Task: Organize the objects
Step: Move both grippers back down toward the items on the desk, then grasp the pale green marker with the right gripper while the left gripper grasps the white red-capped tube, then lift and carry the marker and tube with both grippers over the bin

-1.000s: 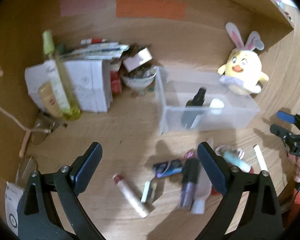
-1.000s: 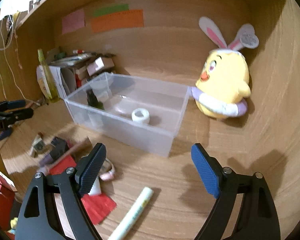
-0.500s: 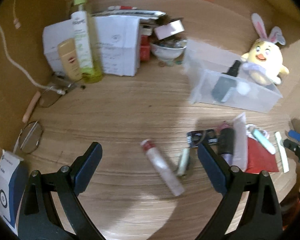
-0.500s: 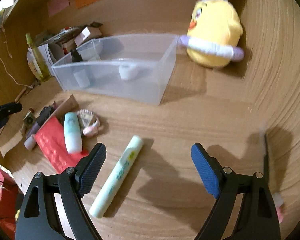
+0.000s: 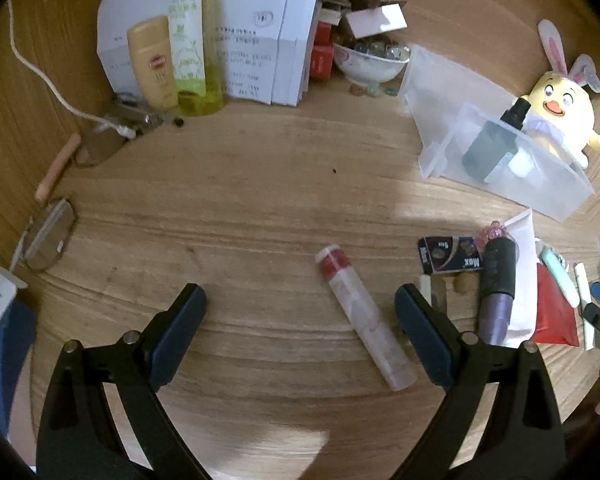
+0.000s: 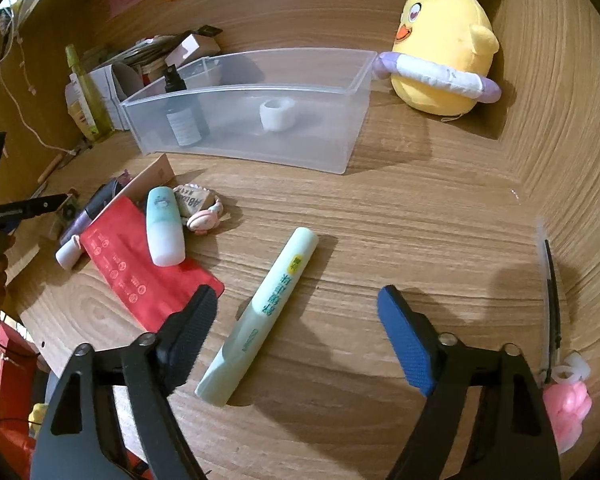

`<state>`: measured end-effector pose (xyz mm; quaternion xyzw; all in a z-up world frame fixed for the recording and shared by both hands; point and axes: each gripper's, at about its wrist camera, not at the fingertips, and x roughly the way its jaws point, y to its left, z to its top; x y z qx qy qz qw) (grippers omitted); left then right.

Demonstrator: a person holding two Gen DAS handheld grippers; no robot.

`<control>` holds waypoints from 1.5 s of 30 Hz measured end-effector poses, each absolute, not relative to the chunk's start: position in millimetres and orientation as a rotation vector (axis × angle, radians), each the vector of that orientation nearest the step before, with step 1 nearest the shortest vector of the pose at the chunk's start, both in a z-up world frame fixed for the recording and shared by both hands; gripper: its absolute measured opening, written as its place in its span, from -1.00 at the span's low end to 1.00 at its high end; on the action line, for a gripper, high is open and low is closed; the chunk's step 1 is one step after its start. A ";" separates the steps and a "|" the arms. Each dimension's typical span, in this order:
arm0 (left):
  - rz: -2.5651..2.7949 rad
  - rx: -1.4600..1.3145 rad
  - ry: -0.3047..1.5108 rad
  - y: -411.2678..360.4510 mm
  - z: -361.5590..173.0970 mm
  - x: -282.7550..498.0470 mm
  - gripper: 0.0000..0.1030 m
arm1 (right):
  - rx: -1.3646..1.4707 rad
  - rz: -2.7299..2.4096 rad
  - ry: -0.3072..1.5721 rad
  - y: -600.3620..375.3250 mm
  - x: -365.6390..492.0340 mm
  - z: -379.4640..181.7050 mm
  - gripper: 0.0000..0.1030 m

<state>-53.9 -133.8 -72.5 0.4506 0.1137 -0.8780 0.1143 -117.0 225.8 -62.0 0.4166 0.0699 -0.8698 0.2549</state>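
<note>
My left gripper (image 5: 300,312) is open and empty above a clear tube with a red cap (image 5: 362,316), which lies between its fingers nearer the right one. My right gripper (image 6: 296,320) is open and empty over a pale green pen (image 6: 266,308) lying between its fingers. A clear plastic bin (image 6: 260,116) (image 5: 500,152) holds a dark spray bottle (image 6: 180,112) and a small white jar (image 6: 277,114). A pile with a red pouch (image 6: 140,268), a mint tube (image 6: 164,226), a purple tube (image 5: 496,292) and a small dark box (image 5: 450,260) lies between the grippers.
A yellow plush chick (image 6: 444,64) sits behind the bin by the wall. White boxes (image 5: 260,48), a green bottle (image 5: 188,36), a yellow tube (image 5: 152,60) and a bowl of stones (image 5: 370,62) stand at the back left. A comb (image 6: 550,308) lies at the right.
Both grippers have dropped lower and tilted toward the desk. The left now frames the red-capped tube; the right now frames the pale green pen. Both stay open.
</note>
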 end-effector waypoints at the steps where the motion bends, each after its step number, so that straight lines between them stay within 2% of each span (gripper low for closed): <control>1: -2.573 1.314 0.328 -132.6 -72.6 -52.6 0.88 | 1.134 -2.359 0.188 225.6 -117.0 -62.5 0.33; 2: -2.573 1.312 0.315 -130.8 -72.7 -51.3 0.87 | 1.129 -2.366 0.192 225.4 -116.4 -62.8 0.30; 4: -2.575 1.304 0.294 -127.4 -72.4 -48.8 0.67 | 1.124 -2.376 0.201 225.3 -115.3 -63.0 0.10; 8: -2.575 1.281 0.233 -120.8 -73.0 -45.2 0.42 | 1.110 -2.383 0.210 225.1 -113.6 -62.6 -0.13; 11: -2.582 1.255 0.191 -116.6 -73.0 -42.9 0.14 | 1.097 -2.404 0.238 224.2 -111.6 -63.2 -0.34; 13: -2.592 1.247 0.187 -116.1 -72.5 -43.0 -0.19 | 1.090 -2.416 0.254 224.5 -110.9 -63.6 -0.51; 14: -2.600 1.244 0.182 -115.4 -71.6 -42.8 -0.28 | 1.086 -2.419 0.254 225.1 -110.8 -63.7 -0.55; 16: -2.605 1.243 0.173 -113.7 -70.7 -42.7 -0.64 | 1.083 -2.424 0.251 226.0 -110.7 -63.8 -0.69; 17: -2.612 1.246 0.164 -112.2 -70.3 -42.6 -0.70 | 1.082 -2.428 0.248 226.7 -111.2 -63.9 -0.72; 26: -2.624 1.213 0.190 -112.4 -59.5 -36.9 -0.72 | 1.086 -2.446 0.165 237.0 -119.3 -61.6 -0.73; 45: -2.832 0.987 0.188 -75.6 5.0 -53.5 -0.72 | 0.874 -2.527 0.099 234.4 -132.0 -7.2 -0.73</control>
